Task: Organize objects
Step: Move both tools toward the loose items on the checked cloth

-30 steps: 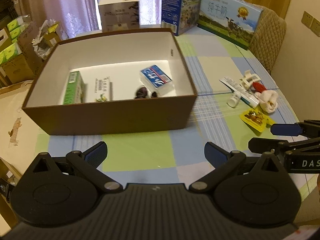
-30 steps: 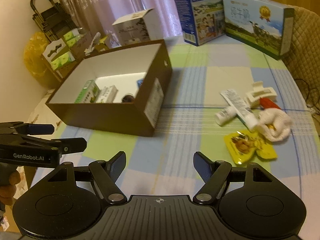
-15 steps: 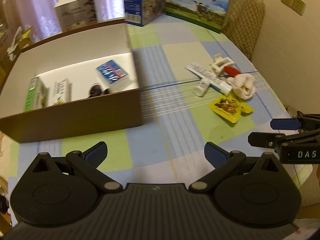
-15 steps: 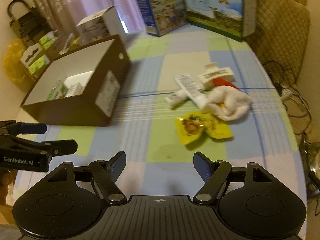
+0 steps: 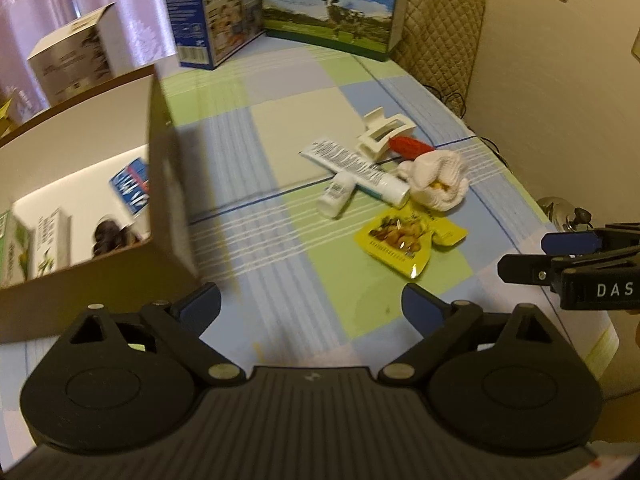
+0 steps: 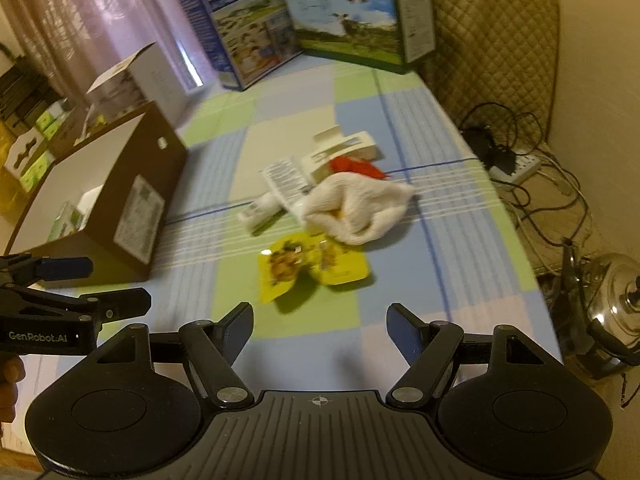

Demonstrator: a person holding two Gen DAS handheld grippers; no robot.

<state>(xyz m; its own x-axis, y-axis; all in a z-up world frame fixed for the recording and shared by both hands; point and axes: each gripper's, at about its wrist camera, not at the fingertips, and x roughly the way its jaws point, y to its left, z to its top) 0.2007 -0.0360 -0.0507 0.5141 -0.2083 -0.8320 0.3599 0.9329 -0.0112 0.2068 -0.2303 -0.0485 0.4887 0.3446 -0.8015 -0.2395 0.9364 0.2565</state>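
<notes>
Loose items left to be boxed

A yellow snack packet (image 6: 310, 270), white cloth (image 6: 356, 210), tube (image 5: 356, 170), small bottle (image 5: 335, 197) and clip (image 5: 382, 134) are clustered mid-table, right of the brown box (image 5: 168, 184), where several items are already stowed. Both the left gripper (image 5: 311, 303) and right gripper (image 6: 320, 326) are held near, fingers apart and empty.

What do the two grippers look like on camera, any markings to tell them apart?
Both are matte black, with two round housings, a ribbed centre plate, silver pivot screws and blue pads on the fingers. The left gripper, seen side-on from the right wrist camera, carries white "GenRobot.AI" lettering; the right gripper, seen from the left wrist camera, shows "DAS". No cables or sleeves are visible.
</notes>
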